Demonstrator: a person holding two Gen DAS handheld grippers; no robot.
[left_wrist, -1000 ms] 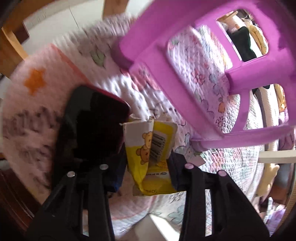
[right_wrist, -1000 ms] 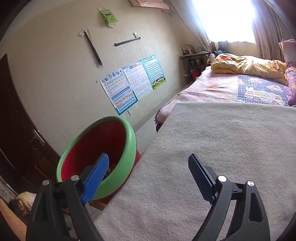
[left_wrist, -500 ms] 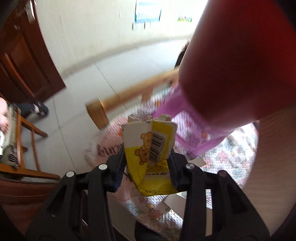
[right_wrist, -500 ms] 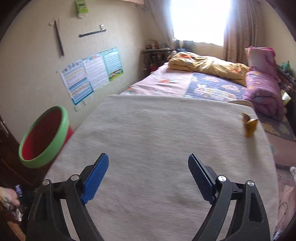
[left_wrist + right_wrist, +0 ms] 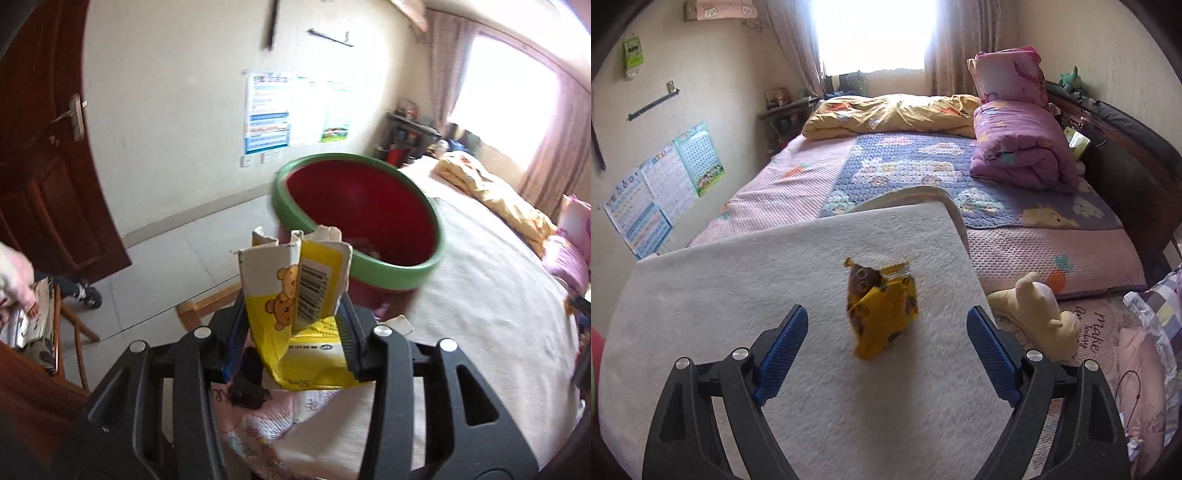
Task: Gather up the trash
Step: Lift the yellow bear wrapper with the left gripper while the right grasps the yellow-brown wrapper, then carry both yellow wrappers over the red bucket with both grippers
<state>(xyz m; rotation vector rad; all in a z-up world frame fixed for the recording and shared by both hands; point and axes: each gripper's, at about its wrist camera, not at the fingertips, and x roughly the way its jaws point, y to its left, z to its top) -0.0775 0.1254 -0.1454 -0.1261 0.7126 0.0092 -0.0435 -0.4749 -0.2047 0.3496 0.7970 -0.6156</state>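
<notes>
The left claw (image 5: 291,343) grips the torn yellow carton (image 5: 295,295), its jaws just easing apart, with the green-rimmed bin (image 5: 354,218) just ahead (the wide-open right claw (image 5: 886,343) faces a yellow wrapper (image 5: 882,306) on the white blanket (image 5: 738,280)).

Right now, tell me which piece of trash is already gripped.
The yellow bear carton, clamped in the left gripper; the orange wrapper lies free on the white blanket.

White padded bench (image 5: 738,280) fills the lower frame, carrying a crumpled yellow snack wrapper (image 5: 882,306) at centre.
</notes>
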